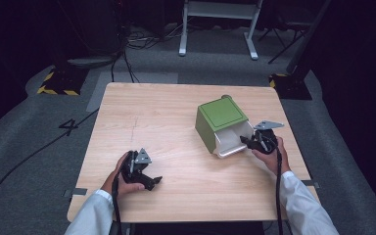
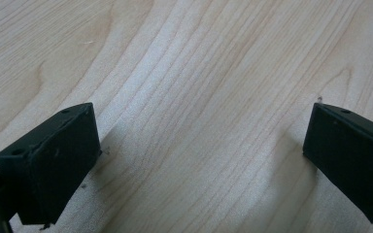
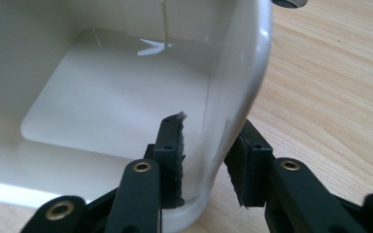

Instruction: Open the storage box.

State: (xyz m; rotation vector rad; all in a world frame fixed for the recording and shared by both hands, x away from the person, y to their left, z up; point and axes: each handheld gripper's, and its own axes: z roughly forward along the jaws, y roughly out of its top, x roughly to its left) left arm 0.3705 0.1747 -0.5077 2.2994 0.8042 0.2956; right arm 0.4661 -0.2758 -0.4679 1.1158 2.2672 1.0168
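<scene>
A green box [image 1: 221,113] stands on the right half of the wooden table [image 1: 166,112]. Its white drawer [image 1: 231,142] is slid out toward the person. My right gripper [image 1: 245,141] is at the drawer's near right corner. In the right gripper view one jaw is inside the empty drawer [image 3: 111,87] and the other outside, so my right gripper [image 3: 212,126] is shut on the drawer's wall. My left gripper [image 1: 152,182] rests low over the table near the front left. Its jaws stand wide apart in the left gripper view [image 2: 204,131], with bare wood between them.
The table's right edge [image 1: 293,147] runs close by the right hand. On the grey floor beyond the table stand a white frame [image 1: 218,29], yellow-and-black taped bases [image 1: 58,81], and cables [image 1: 127,54].
</scene>
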